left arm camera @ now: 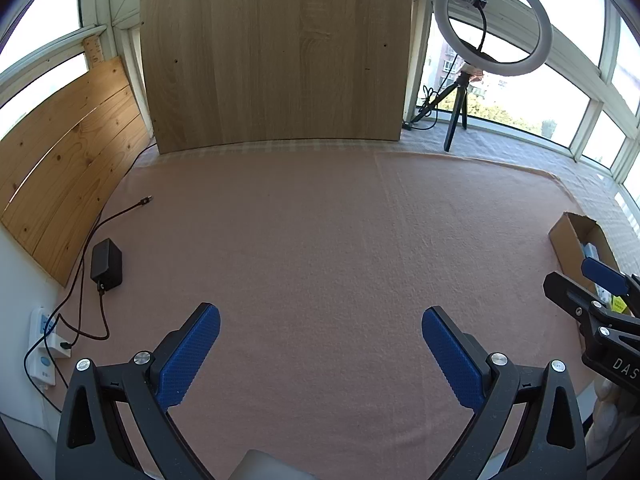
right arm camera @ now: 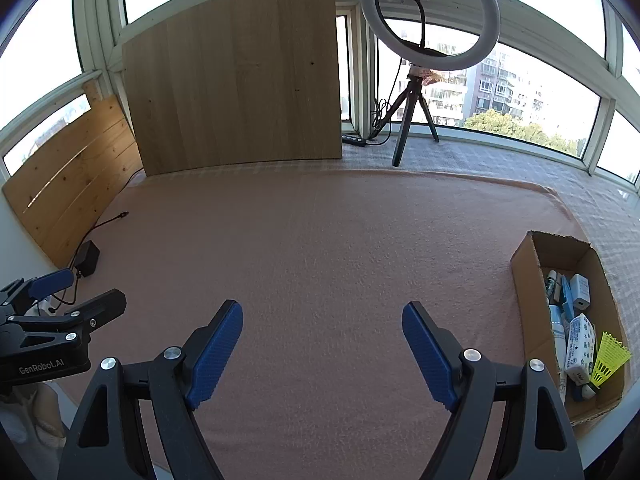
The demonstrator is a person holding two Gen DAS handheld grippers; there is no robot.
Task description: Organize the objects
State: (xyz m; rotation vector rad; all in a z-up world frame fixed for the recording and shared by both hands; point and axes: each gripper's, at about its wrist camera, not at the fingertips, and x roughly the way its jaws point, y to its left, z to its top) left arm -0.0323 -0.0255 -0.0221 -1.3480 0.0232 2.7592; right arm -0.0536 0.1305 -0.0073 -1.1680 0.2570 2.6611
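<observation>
Although your right-hand view shows the cardboard box at four o'clock whole, the left one cuts it at the edge, and the packets, white bottle and yellow shuttlecock inside overlap too much to sort out. Both the left gripper and right gripper gape, holding nothing. The pink cloth lies bare toward twelve o'clock.
</observation>
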